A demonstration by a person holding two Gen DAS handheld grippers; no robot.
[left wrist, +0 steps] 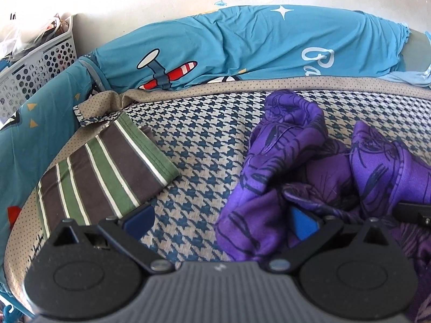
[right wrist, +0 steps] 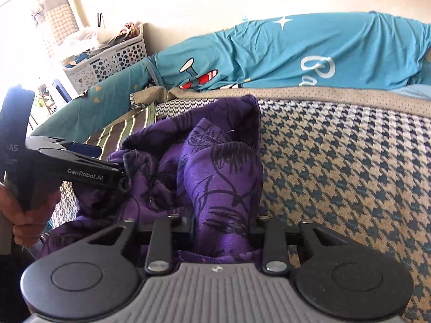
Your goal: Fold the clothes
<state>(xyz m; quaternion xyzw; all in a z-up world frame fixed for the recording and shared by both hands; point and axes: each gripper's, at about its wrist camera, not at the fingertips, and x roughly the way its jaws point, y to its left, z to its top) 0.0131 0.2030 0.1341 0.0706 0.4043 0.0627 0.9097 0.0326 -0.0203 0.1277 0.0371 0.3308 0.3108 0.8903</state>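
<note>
Right tongs (right wrist: 222, 231) clamp bunched purple garment (right wrist: 215, 167), ridge running away

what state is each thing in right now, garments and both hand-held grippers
purple garment: crumpled in a heap on the houndstooth mat, unfolded
striped garment: folded flat at the mat's left edge
left hand-held gripper: open, one finger against the purple cloth
right hand-held gripper: shut on a bunch of the purple garment
white basket: upright by the wall, filled with things
</note>
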